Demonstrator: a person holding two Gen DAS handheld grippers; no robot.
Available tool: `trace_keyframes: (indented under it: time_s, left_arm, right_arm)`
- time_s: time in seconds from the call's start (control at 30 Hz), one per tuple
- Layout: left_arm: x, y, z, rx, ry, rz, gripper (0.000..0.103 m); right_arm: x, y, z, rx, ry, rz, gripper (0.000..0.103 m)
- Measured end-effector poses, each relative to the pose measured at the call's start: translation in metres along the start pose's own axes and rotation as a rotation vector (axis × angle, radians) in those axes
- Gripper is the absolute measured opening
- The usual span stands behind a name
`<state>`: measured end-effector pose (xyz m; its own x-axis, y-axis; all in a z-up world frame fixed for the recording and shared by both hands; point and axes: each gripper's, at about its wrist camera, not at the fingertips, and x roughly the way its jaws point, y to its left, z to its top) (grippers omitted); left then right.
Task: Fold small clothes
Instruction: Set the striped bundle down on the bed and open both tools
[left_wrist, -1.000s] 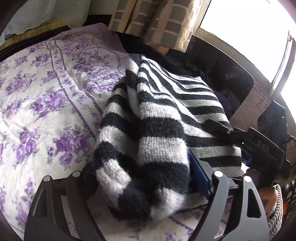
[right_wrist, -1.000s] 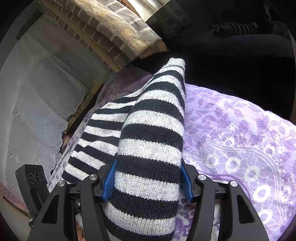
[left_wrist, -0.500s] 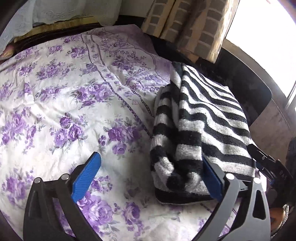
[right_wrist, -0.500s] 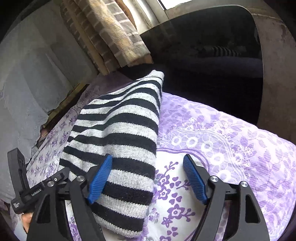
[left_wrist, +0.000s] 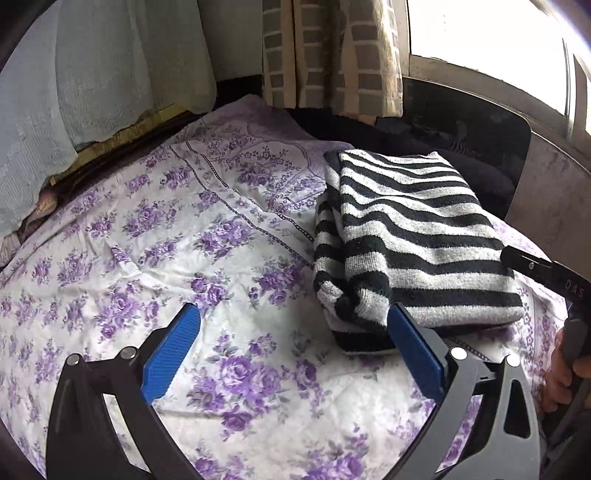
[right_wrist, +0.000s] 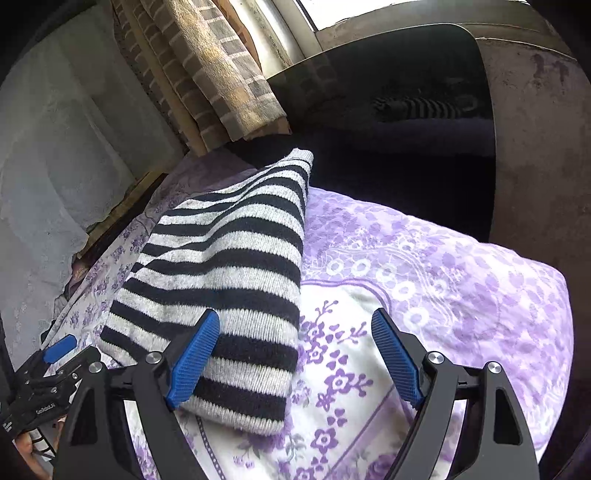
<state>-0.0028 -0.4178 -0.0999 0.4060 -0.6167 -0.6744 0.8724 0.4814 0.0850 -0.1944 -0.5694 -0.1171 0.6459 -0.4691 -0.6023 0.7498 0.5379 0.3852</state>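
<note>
Two open grippers flank one folded striped sweater (left_wrist: 413, 243) on the purple floral bedspread (left_wrist: 155, 236). From the left wrist, the left gripper (left_wrist: 291, 350) stands wide with only bedspread between its pads, its jaws freshly spread; the sweater lies just right of it, and the person's hand (left_wrist: 565, 373) shows at the far right. From the right wrist, the right gripper (right_wrist: 295, 360) has just been opening, its left pad over the sweater's near end. A careless pull-back could snag the knit and undo the fold. Only this view shows the dark glossy panel (right_wrist: 406, 92) behind.

Black-and-grey striped knit garment (left_wrist: 413, 240), folded flat on floral bedspread (left_wrist: 184, 258)
</note>
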Motion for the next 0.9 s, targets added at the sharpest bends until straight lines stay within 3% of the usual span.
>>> trace_keyframes:
  time_s: [0.2, 0.4, 0.57, 0.73, 0.9]
  left_arm:
    - [-0.030, 0.011, 0.000, -0.013, -0.043, -0.003, 0.099]
    - [-0.053, 0.001, -0.008, -0.001, -0.080, -0.027, 0.099]
    - [-0.066, -0.018, -0.010, 0.067, -0.096, -0.039, 0.099]
    - [-0.076, -0.024, -0.013, 0.109, -0.125, -0.013, 0.099]
    - [-0.086, -0.018, -0.010, 0.088, -0.141, -0.022, 0.099]
  right_arm:
    - [-0.038, 0.008, -0.021, 0.005, -0.019, -0.022, 0.084]
    - [-0.092, 0.028, -0.024, -0.020, -0.099, -0.041, 0.085]
    - [-0.132, 0.052, -0.024, -0.056, -0.150, -0.059, 0.090]
    - [-0.148, 0.074, -0.026, -0.102, -0.163, -0.067, 0.091]
    - [-0.155, 0.089, -0.029, -0.131, -0.167, -0.069, 0.091]
